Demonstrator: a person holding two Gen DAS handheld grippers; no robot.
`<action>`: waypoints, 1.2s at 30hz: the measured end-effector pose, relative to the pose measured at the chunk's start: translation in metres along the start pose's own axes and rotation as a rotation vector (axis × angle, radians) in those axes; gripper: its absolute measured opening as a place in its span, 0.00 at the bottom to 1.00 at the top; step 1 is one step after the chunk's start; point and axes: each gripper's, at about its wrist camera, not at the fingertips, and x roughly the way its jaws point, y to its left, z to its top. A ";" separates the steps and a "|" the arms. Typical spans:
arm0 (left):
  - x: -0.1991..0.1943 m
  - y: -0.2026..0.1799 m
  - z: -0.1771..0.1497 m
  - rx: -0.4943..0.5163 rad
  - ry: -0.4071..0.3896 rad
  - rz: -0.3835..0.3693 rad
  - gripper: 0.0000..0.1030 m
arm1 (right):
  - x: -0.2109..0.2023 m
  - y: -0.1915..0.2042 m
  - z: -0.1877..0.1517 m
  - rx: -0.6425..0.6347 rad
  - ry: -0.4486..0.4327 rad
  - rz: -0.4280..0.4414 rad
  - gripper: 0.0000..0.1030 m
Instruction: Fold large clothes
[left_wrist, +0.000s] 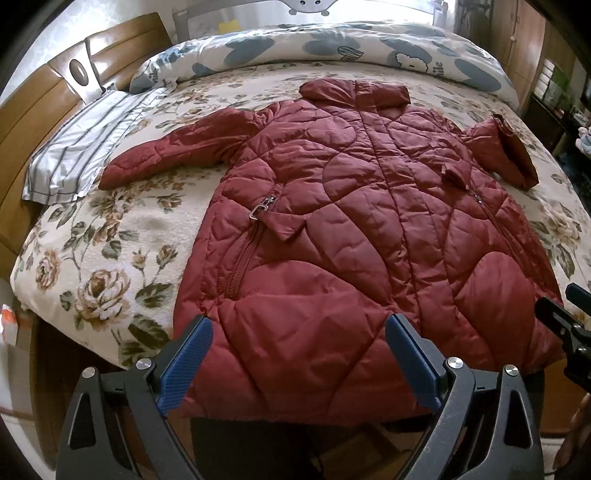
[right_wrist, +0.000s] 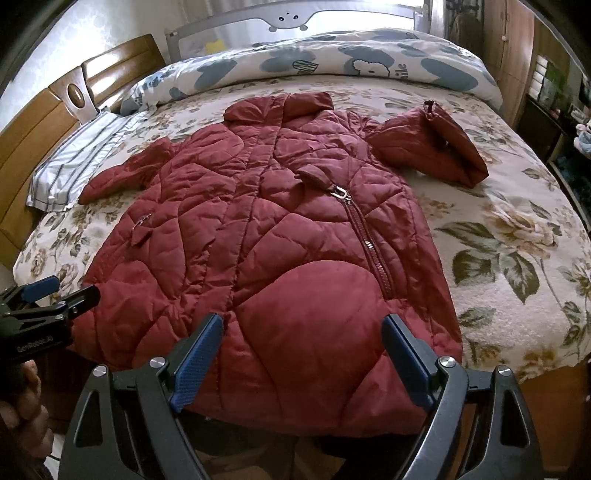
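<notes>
Left wrist view shows a dark red quilted coat (left_wrist: 351, 229) spread front-up on a flowered bedspread (left_wrist: 110, 266), collar at the far end, hem at the near edge of the bed. One sleeve lies stretched out to the left toward a striped pillow (left_wrist: 74, 147); the other is bunched at the far right. The left gripper (left_wrist: 299, 362) hovers over the hem with jaws wide, nothing between the pads. Right wrist view shows the right gripper (right_wrist: 303, 358) likewise spread wide over the hem, empty, just right of the other claw.
</notes>
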 end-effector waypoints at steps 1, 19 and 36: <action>0.002 -0.001 0.000 0.001 -0.001 0.000 0.92 | 0.000 -0.001 0.000 0.001 0.002 0.002 0.86; 0.008 -0.002 0.005 0.001 0.012 -0.006 0.92 | 0.003 0.000 0.003 -0.007 0.017 -0.015 0.86; 0.011 -0.003 0.008 0.013 -0.034 0.016 0.92 | 0.006 -0.001 0.005 -0.007 0.062 -0.020 0.86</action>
